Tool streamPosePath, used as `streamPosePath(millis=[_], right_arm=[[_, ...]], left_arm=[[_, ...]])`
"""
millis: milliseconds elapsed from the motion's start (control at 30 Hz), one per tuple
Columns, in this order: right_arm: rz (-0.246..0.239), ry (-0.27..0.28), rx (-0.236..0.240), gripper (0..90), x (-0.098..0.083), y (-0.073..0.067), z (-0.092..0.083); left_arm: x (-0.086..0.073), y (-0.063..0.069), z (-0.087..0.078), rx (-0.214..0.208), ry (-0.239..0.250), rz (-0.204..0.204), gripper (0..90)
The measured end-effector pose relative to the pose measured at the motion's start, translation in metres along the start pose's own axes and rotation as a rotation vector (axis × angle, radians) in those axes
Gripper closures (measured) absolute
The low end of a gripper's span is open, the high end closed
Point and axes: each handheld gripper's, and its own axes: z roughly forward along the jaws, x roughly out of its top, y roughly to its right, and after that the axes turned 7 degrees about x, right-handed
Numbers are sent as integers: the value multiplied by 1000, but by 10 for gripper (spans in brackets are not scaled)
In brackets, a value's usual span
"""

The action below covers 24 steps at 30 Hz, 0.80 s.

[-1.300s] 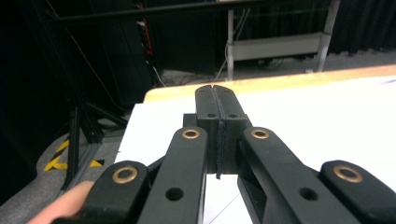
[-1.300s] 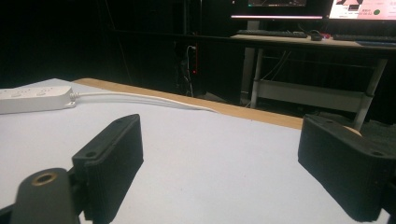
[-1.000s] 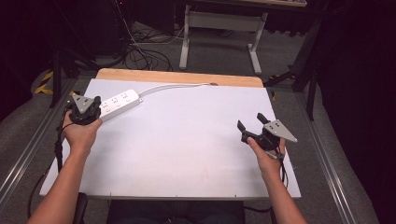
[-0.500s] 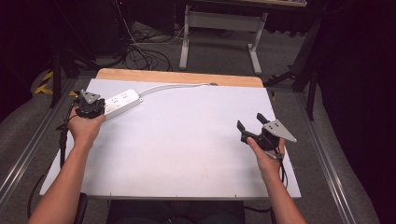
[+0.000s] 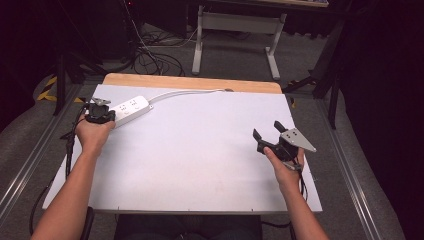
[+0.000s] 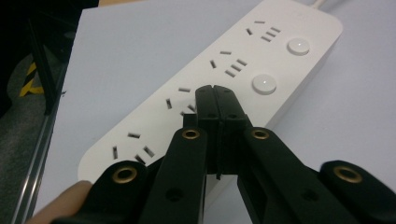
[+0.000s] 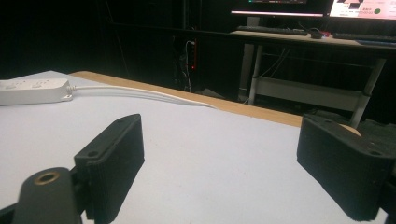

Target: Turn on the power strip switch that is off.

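White plastic power strip [image 5: 129,106] with rows of sockets and two round buttons lies at the far left of the pale grey worktop [image 5: 200,150], its white cable [image 5: 185,92] running along the wooden far edge toward the right. Left tool [image 6: 215,100], its black jaws pressed flat together with nothing between them, is poised over the socket face of the strip near its middle. Right tool [image 5: 267,134] is held above bare worktop at the near right, well apart from the strip, its jaws parted with nothing between them, having just been closing a little.
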Motion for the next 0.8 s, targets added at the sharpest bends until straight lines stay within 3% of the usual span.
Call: streamPosePath(millis=[200, 433, 800], right_arm=[[-1, -4, 0, 161, 0, -1, 0], [1, -10, -7, 170, 0, 0, 0], [22, -15, -13, 171, 0, 2, -1]], left_arm=[[-1, 0, 2, -26, -4, 5, 900], [2, -1, 4, -5, -21, 22, 900], [2, -1, 4, -17, -20, 26, 900]])
